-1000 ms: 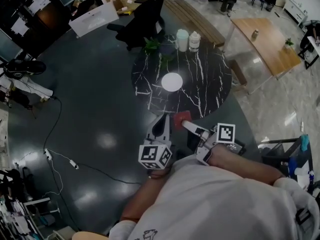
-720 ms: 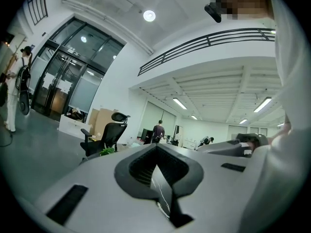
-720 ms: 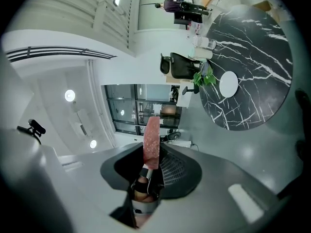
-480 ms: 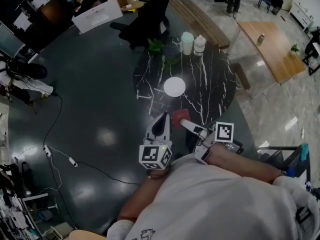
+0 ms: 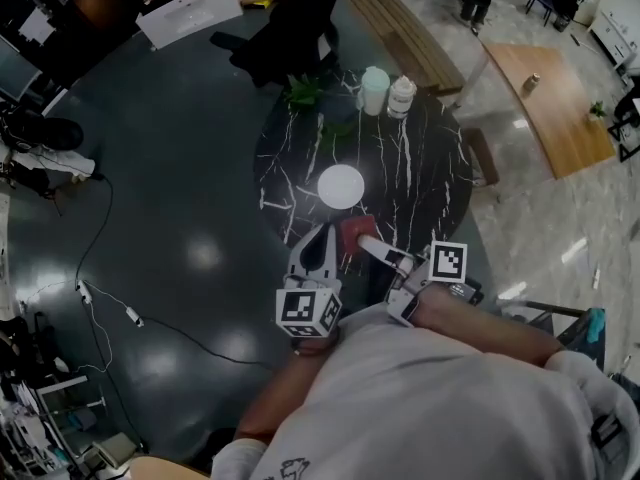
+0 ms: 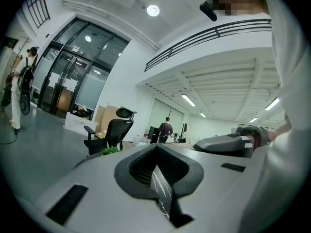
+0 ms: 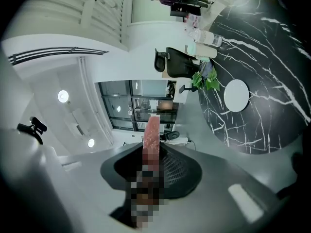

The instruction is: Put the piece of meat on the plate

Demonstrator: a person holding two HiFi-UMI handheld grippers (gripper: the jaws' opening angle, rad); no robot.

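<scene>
A red piece of meat (image 5: 357, 236) hangs over the near edge of the black marble table (image 5: 420, 168). My right gripper (image 5: 367, 245) is shut on it. In the right gripper view the meat (image 7: 152, 132) stands on edge between the jaws of my right gripper (image 7: 151, 152). The white plate (image 5: 340, 186) lies bare on the table, just beyond the meat; the right gripper view has this plate (image 7: 236, 95) to the right of the jaws. My left gripper (image 5: 318, 246) is shut and holds nothing, close to the left of the meat. Its jaws (image 6: 156, 169) leave only a thin slit.
Two pale containers (image 5: 372, 90) (image 5: 400, 96) and a small green plant (image 5: 305, 91) stand at the table's far edge. A black office chair (image 5: 285, 38) sits behind them, with a wooden bench (image 5: 410, 43) and a wooden table (image 5: 545, 83) beyond. A cable (image 5: 110, 308) trails on the floor at left.
Both grippers have moved forward towards the table with the meat still held. The plate now lies closer to the meat than before.
</scene>
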